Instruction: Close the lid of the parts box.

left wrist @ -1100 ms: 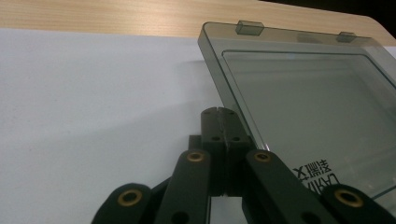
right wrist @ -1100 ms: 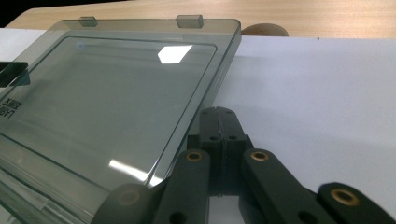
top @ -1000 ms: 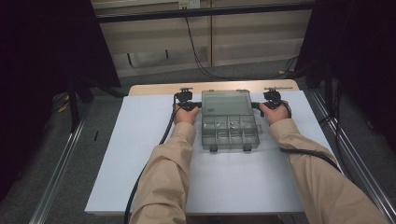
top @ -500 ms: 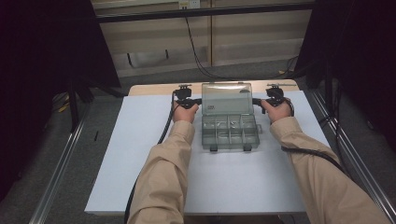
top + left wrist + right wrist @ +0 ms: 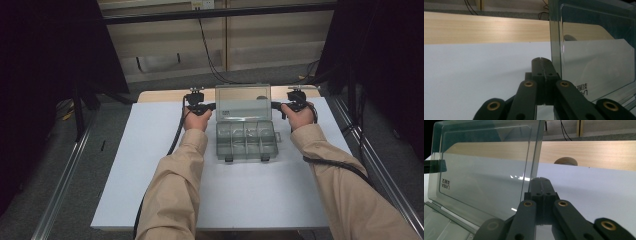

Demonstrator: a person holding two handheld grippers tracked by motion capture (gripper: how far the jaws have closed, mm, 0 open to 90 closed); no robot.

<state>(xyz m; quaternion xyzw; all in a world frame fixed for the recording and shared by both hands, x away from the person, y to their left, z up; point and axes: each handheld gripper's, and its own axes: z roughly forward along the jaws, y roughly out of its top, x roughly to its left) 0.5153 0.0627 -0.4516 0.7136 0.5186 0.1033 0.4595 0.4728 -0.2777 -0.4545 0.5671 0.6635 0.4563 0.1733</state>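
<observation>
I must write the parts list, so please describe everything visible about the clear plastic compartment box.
The clear grey-tinted plastic compartment box lies on the white table sheet. Its base is split into small compartments, with two dark latches at the near edge. The hinged lid stands about upright and bears a small printed label. The shut left gripper and right gripper meet the lid's side edges.

Dim, soft room light; the white rectangular worktop (image 5: 150, 165) is brightest, its surroundings black; faint glare on the clear plastic lid (image 5: 486, 175).

surface: wooden table (image 5: 155, 94) | cover: white sheet (image 5: 150, 150) | on sheet: clear compartment box (image 5: 246, 140)
</observation>
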